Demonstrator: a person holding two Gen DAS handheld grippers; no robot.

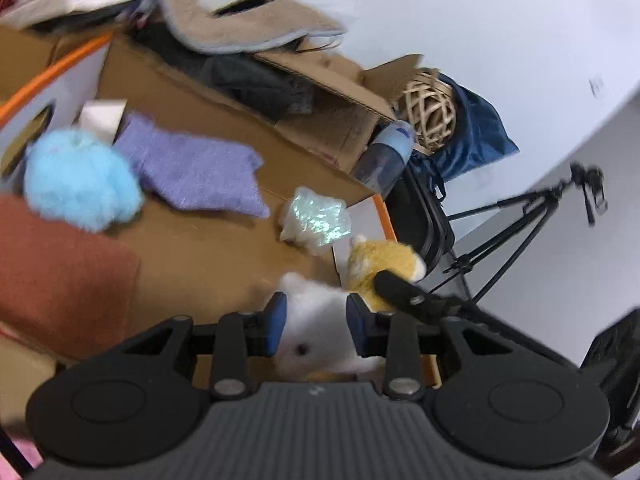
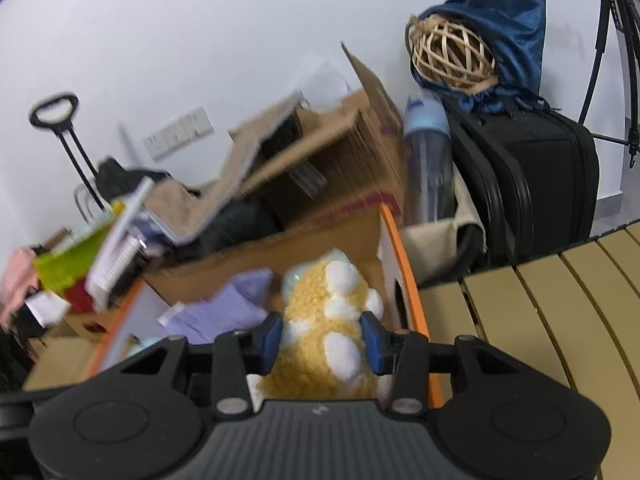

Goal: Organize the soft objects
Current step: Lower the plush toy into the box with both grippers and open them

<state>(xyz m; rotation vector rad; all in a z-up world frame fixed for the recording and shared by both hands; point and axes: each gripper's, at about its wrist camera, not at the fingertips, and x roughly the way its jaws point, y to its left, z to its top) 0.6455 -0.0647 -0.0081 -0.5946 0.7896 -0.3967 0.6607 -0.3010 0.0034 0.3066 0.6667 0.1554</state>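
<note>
My left gripper (image 1: 316, 330) is shut on a white plush toy (image 1: 316, 320) over the open cardboard box (image 1: 208, 240) with orange rim. In the box lie a fluffy blue ball (image 1: 80, 184), a purple sock (image 1: 192, 168), a shiny crumpled wrap (image 1: 316, 216) and a rust-red cloth (image 1: 56, 280). My right gripper (image 2: 322, 334) is shut on a yellow plush toy with white spots (image 2: 324, 332) above the box's right rim (image 2: 404, 272). That yellow toy (image 1: 380, 264) and the right gripper's finger (image 1: 400, 288) show in the left wrist view too.
A second cardboard box (image 2: 328, 168) with a beige towel (image 1: 240, 20) stands behind. A water bottle (image 2: 426, 160), black suitcase (image 2: 532, 184), blue bag with wicker ball (image 2: 452, 56) and tripod (image 1: 532, 224) stand at the right. A slatted table (image 2: 540, 320) lies right.
</note>
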